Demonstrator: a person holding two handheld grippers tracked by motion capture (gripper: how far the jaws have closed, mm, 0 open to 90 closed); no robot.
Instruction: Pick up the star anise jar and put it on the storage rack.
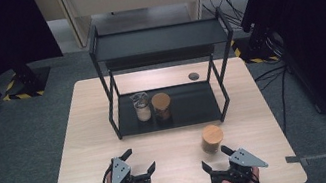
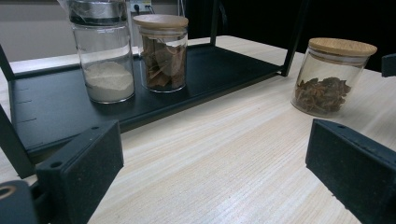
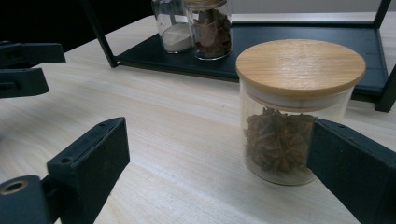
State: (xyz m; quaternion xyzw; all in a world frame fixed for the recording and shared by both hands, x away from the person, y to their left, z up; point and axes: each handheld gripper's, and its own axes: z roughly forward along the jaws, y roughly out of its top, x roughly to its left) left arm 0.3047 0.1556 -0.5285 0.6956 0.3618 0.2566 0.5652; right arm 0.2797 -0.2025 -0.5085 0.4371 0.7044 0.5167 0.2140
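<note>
High view: a lidded jar waits on the surface in front of a shelf rack.

Two jars, the powder jar (image 1: 142, 108) and the leaf jar (image 1: 162, 106), already stand on the rack's lower shelf (image 1: 194, 108) at frame centre. The star-anise jar (image 1: 211, 139) still sits on the surface (image 1: 170, 141), lower right, just ahead of the right hand-held gripper (image 1: 215, 159), whose jaws gape empty around nothing. The left hand-held gripper (image 1: 138, 160), lower left, is likewise released. Judging by this, the last jar remains to be grasped and shelved.
</note>
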